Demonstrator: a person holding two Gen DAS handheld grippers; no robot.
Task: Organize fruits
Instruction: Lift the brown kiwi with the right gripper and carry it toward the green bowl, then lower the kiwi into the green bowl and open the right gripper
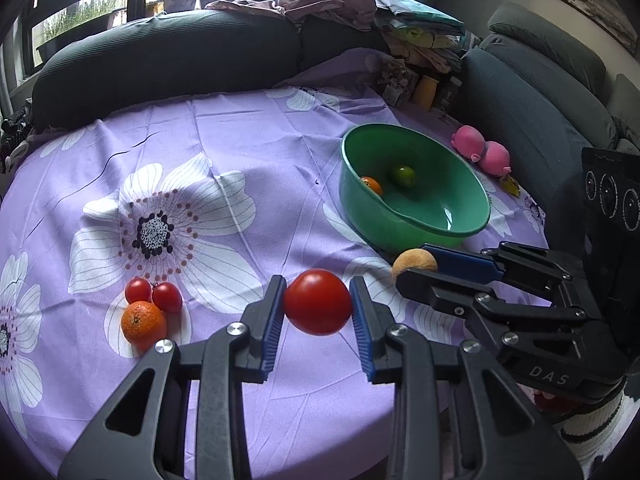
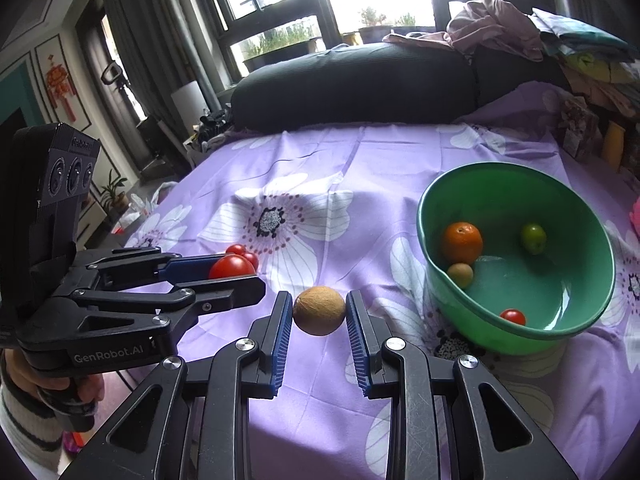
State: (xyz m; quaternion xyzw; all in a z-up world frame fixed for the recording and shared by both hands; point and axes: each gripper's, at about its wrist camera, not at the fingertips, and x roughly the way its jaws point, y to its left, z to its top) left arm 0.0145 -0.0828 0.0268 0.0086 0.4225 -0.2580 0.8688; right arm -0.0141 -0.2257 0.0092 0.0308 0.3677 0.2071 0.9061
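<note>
My left gripper (image 1: pixel 318 304) is shut on a big red tomato (image 1: pixel 318 300), held above the purple flowered cloth (image 1: pixel 240 152). My right gripper (image 2: pixel 319 312) is shut on a tan round fruit (image 2: pixel 319 310); in the left wrist view that tan fruit (image 1: pixel 414 262) shows beside the green bowl (image 1: pixel 472 208). In the right wrist view the green bowl (image 2: pixel 592 240) holds an orange (image 2: pixel 462 242), a green fruit (image 2: pixel 533 238), a small tan fruit (image 2: pixel 460 275) and a small red tomato (image 2: pixel 513 317). Two small tomatoes (image 1: pixel 154 294) and an orange (image 1: pixel 144 324) lie on the cloth at left.
A dark sofa cushion (image 1: pixel 168 64) runs along the back of the table. A pink plush toy (image 1: pixel 482 150) lies right of the bowl. Piled clothes (image 1: pixel 360 4) and packets (image 1: pixel 424 88) crowd the far right corner. A hand in a striped sleeve (image 2: pixel 24 412) holds the left gripper.
</note>
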